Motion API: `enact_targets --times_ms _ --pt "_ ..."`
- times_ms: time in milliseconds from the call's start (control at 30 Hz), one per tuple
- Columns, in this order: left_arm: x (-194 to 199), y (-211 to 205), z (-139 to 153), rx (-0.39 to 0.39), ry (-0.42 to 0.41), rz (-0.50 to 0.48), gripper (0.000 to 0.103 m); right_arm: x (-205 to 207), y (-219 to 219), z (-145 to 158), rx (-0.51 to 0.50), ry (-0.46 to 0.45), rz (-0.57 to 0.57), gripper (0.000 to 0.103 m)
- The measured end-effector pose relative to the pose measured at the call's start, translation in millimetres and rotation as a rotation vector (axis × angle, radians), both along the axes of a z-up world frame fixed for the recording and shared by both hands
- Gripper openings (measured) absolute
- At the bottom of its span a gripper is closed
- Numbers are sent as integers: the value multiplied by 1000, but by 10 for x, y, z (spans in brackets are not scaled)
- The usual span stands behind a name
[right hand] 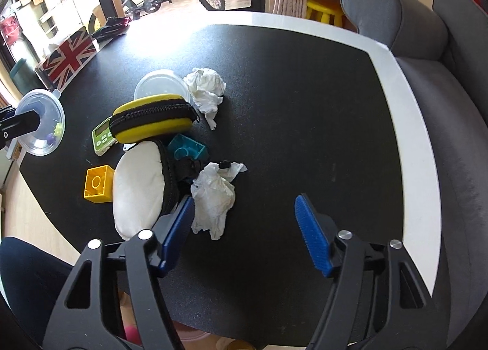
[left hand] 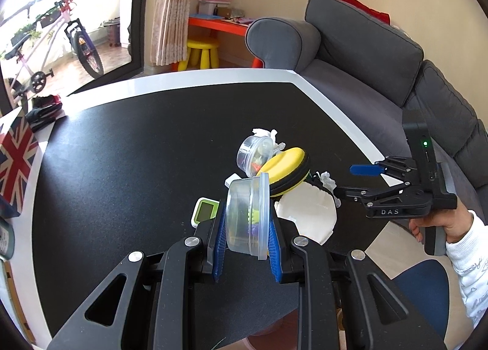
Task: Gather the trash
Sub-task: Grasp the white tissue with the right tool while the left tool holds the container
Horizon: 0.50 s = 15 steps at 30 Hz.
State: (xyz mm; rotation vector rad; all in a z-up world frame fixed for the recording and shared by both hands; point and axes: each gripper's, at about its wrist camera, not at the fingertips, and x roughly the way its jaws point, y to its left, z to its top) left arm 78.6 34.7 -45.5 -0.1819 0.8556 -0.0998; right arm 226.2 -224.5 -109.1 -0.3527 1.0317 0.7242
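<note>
crumpled white tissue (right hand: 215,202) beside right gripper (right hand: 244,221), whose spread jaws grasp nothing; left gripper (left hand: 247,228) clenches clear lidded plastic tub (left hand: 248,212). next: centre jaws, pinch tissue.

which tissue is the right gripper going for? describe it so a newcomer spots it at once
On the black table, find the yellow zip case and the white pouch below it. The tissue lies beside the pouch, just ahead of the right gripper. Unlike the other wad by the clear lid, it touches a black strap.
</note>
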Motion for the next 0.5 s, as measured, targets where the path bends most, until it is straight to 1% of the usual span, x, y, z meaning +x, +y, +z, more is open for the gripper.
enact_targets --times_ms 100,133,167,200,233,267,300,367,500 --pt "-4 -1 -11 -4 1 2 24 9 18 -52 18 31 11 57" --pt "-4 0 -17 -5 1 2 24 13 25 -69 22 40 14 51" --pt "-5 1 -18 -6 1 2 24 10 33 -80 26 49 18 42" --pt "-7 1 -24 -7 2 2 24 8 44 -92 27 56 20 38" --pt "-10 2 -31 -8 2 2 24 2 59 -101 27 60 23 31" --pt "-13 1 -40 -8 3 3 24 -1 66 -105 34 67 27 21" --pt "-16 -1 -50 -8 4 3 24 -1 70 -108 40 71 30 15" --pt "-27 3 -60 -8 5 5 24 -13 76 -89 39 62 25 10" --pt "-53 2 -58 -8 -1 8 24 -51 57 -25 52 46 17 9"
